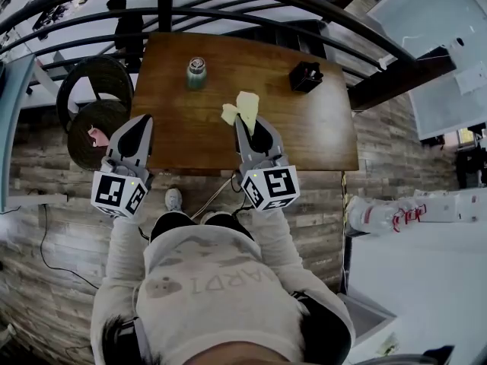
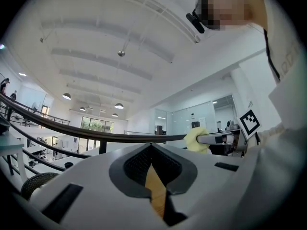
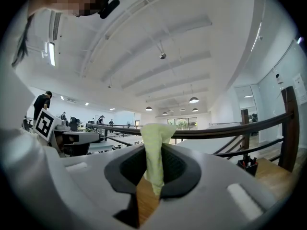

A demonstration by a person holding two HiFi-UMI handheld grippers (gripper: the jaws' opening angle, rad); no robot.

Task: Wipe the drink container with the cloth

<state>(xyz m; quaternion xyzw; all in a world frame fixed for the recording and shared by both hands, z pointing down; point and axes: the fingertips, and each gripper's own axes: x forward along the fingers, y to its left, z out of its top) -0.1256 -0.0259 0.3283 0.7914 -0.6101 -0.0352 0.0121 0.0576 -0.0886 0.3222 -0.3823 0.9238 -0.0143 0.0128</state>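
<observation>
The right gripper [image 1: 244, 124], pinching the pale yellow cloth [image 1: 242, 106], sits nearer the person and right of the upright green lidded drink container [image 1: 196, 74] on the brown wooden table [image 1: 319, 135], while the left gripper [image 1: 142, 124], jaws pressed together empty, sits nearer and left.

Wooden table [image 1: 319, 128] beside dark railing [image 1: 164, 7]; plank floor [image 1: 53, 226]; wicker chairs [image 1: 97, 90] left; pendant lamps [image 3: 194, 100] overhead.

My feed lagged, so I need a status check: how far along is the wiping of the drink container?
Done: the cloth is picked up, pinched in the right gripper. In hand: it is held over the table, short of the drink container. To do: reaching the container and wiping it; the left gripper is shut, empty.
</observation>
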